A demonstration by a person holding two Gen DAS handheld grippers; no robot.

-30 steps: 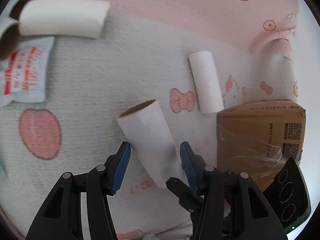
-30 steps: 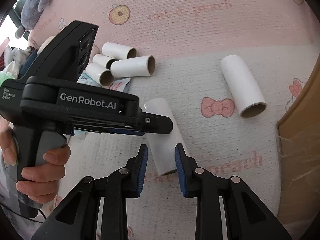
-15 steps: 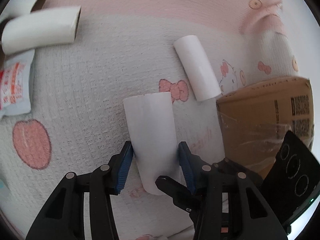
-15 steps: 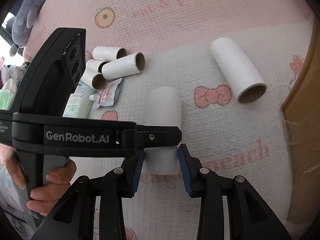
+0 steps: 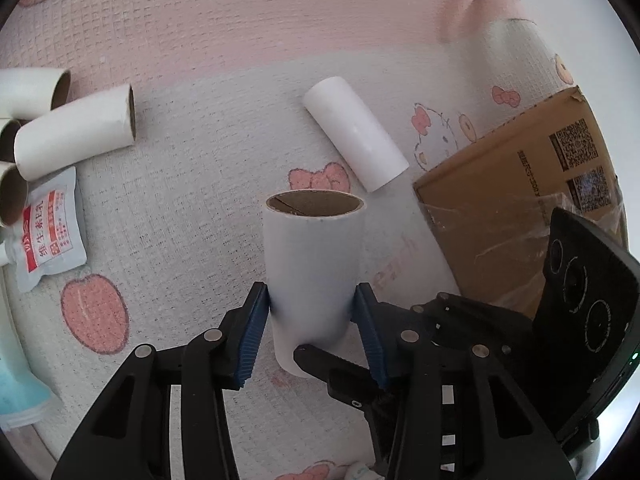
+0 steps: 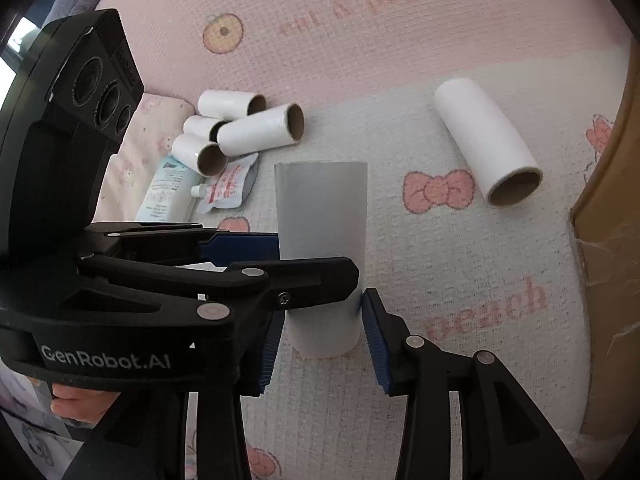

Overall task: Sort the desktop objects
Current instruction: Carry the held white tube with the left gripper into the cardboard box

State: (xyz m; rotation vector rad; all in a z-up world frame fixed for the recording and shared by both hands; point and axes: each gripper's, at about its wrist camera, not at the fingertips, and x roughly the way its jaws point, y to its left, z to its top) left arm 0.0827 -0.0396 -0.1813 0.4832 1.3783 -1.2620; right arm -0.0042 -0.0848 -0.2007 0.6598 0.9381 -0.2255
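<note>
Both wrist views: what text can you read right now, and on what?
"GenRobot.AI": left gripper body, right wrist view.
"& peach", "peach": printed on the blanket.
Sachet: red Chinese print, too small to read.
Cardboard box: QR codes, inverted print, illegible.
Blue-white pack: unreadable.

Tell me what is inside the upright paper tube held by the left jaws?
The upright tube shows only bare brown cardboard wall with a seam near its open top. Nothing sticks out. Its lower inside and bottom are hidden by its own wall.

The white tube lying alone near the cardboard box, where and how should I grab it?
Take the lone tube across its middle, coming from above with the fingers straddling its round sides. It lies flat with bare blanket all round, and the box stands clear of it.
</note>
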